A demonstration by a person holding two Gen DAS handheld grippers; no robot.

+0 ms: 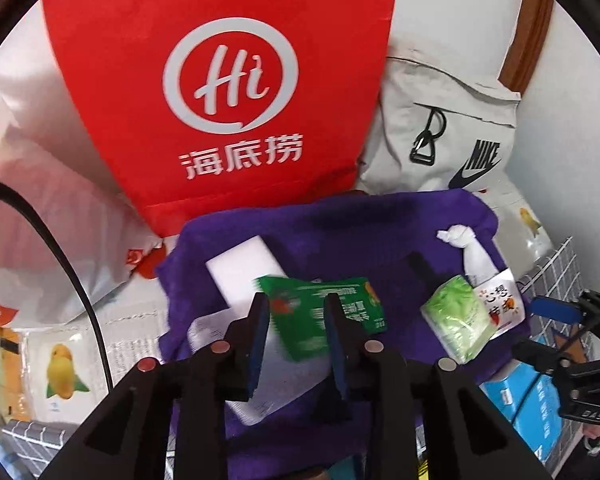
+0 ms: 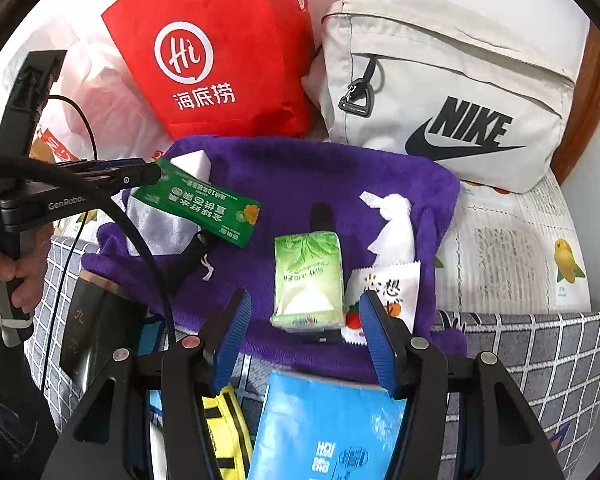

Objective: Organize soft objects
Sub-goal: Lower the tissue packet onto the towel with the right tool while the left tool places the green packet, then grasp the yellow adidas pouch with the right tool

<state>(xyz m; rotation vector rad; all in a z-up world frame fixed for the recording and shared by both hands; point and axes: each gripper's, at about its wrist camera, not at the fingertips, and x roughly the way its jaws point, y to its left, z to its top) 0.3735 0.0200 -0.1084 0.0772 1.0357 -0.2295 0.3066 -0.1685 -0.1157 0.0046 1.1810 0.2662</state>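
Holding its blue-padded fingers apart, the left gripper [image 1: 296,300] points steeply down; a flat dark-green foil packet [image 1: 328,320] with white print shows blurred just past the tips, wider than the gap and not pinched. In the right wrist view that packet sits at the gripper's tip, tilted, over a white rectangular foam sponge [image 1: 240,268]. A person's left hand [image 2: 4,276] grips the handle.

The right gripper [image 2: 304,296] also stands open, with nothing between its pads. Just beyond it lies a pale-green soft tissue pack [image 2: 306,276], beside a white printed sachet [image 2: 396,292] and a twisted white tissue [image 2: 392,216].

All these rest on a crumpled purple fleece towel [image 1: 340,232].

Containers behind the towel:
- Red paper bag [image 1: 228,80] with a white "Hi" logo, upright, contents hidden.
- Beige fabric Nike bag [image 2: 452,92], zipped.
- White plastic bag [image 1: 40,200], contents unclear.
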